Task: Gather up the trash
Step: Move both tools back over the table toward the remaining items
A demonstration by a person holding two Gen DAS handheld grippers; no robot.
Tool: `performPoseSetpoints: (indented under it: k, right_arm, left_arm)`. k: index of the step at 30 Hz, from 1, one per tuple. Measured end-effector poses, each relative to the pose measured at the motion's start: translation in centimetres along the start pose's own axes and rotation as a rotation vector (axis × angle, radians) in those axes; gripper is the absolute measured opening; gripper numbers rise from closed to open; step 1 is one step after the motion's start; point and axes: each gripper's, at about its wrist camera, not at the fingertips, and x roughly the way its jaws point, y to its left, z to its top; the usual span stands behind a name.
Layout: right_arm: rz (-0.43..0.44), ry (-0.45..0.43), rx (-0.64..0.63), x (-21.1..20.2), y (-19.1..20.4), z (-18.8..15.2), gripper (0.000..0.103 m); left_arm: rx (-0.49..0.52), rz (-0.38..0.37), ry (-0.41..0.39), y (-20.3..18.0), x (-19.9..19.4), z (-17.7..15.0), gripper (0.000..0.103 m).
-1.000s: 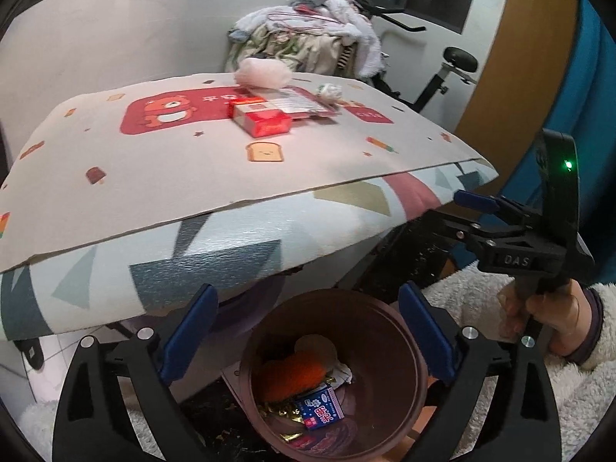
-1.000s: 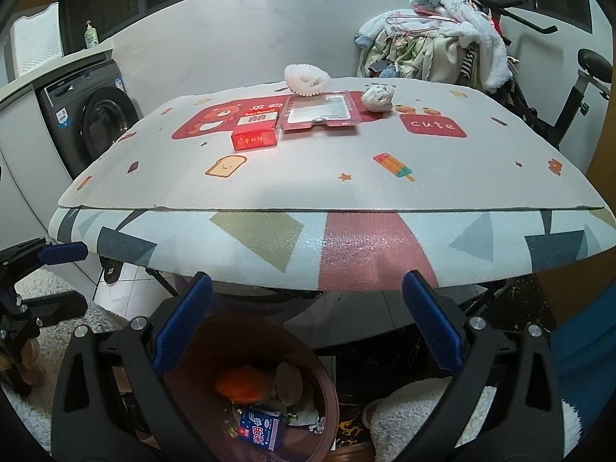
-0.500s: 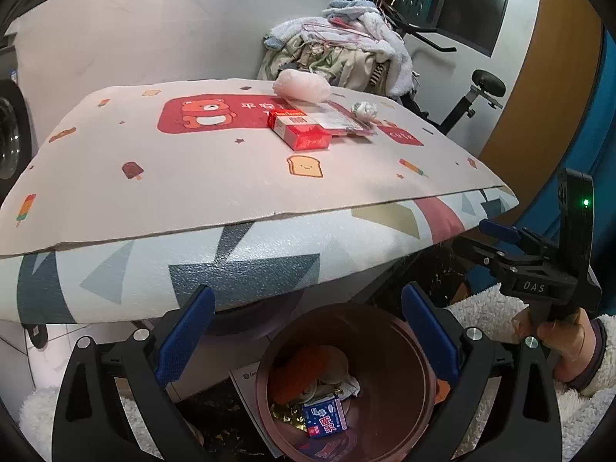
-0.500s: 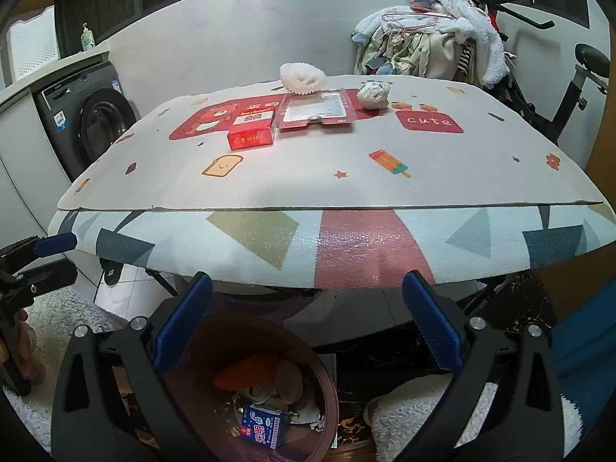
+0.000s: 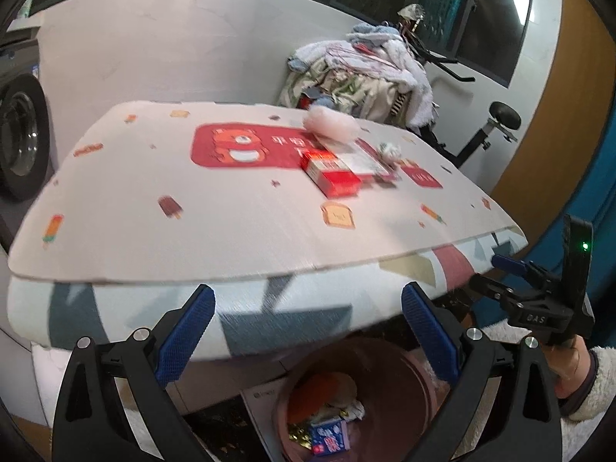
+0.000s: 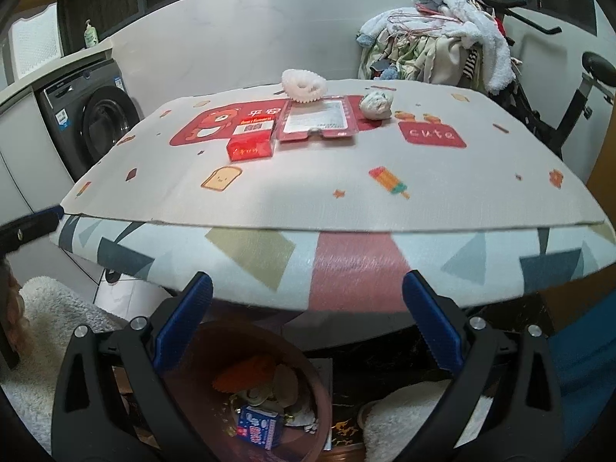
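Observation:
Both grippers hover open and empty above a brown trash bin [image 5: 400, 385] under the table's front edge. The bin holds an orange wrapper, a blue-and-white packet and other scraps. My left gripper [image 5: 308, 327] shows wide-spread blue pads; the right gripper [image 5: 489, 273], held by a hand, appears at its right. From the right gripper [image 6: 308, 319] the bin [image 6: 319, 381] sits lower left. On the table lie a red box [image 6: 252, 138], a red-edged blister pack [image 6: 317, 119], a white foam net [image 6: 304, 84] and a crumpled tissue [image 6: 376, 104]. The left view is motion-blurred.
A patterned mat [image 6: 346, 192] covers the table and hangs over its front edge. A washing machine [image 6: 100, 123] stands at the left. A laundry pile [image 6: 435, 38] on an exercise bike is behind the table. A white fluffy rug [image 6: 50, 308] lies beside the bin.
Both grippers have risen and tilted up, so the table top fills more of each view and the bin sits lower. The left gripper also swung left. Both stay open.

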Motion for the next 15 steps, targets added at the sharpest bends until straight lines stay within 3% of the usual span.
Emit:
performPoseSetpoints:
  k: [7, 15]
  right_arm:
    - [-0.016, -0.022, -0.032, 0.3, -1.4, 3.6, 0.097]
    - [-0.037, -0.021, -0.055, 2.3, -3.8, 8.5, 0.097]
  left_arm:
    - [0.009, 0.020, -0.048, 1.1, 0.3, 3.7, 0.095]
    - [0.012, 0.015, 0.002, 0.4, 4.0, 7.8, 0.095]
